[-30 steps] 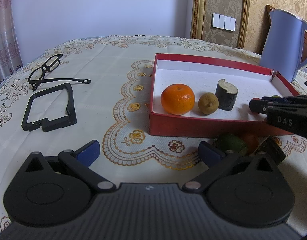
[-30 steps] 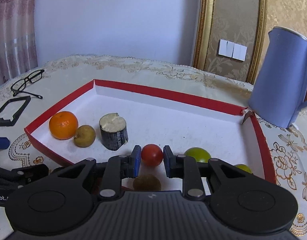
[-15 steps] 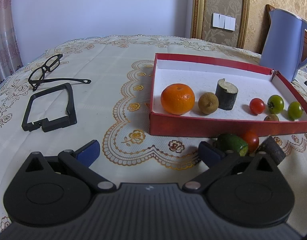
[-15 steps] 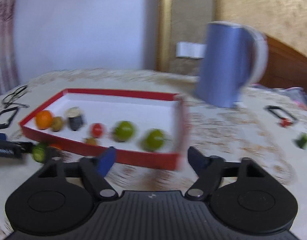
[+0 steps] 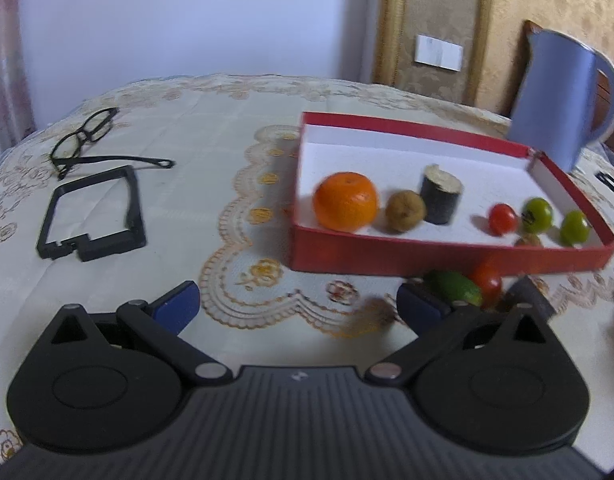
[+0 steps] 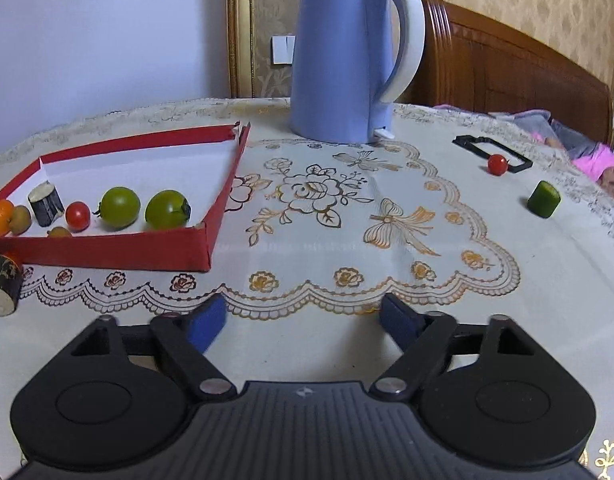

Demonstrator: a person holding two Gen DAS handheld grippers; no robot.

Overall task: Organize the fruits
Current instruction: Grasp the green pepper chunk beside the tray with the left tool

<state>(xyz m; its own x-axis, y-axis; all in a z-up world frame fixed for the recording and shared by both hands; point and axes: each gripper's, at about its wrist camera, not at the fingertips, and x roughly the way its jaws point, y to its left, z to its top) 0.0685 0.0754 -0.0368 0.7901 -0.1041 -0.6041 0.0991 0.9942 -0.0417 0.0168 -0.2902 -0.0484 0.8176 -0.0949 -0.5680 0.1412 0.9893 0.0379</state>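
Note:
A red box with a white floor holds an orange, a brown fruit, a dark stump piece, a red tomato and two green tomatoes. Outside its near wall lie a green fruit, a red tomato and a dark cylinder. My left gripper is open, empty, low over the cloth left of these. My right gripper has nothing between its jaws, which are still opening, right of the box. Far right lie a red tomato and a green piece.
A blue kettle stands behind the box's right corner. Glasses and a black frame lie on the left of the cloth. Another black frame lies far right, near a wooden headboard.
My right gripper opened, left the red tomato in the box, and swung out to the right over the cloth. The left gripper stayed put.

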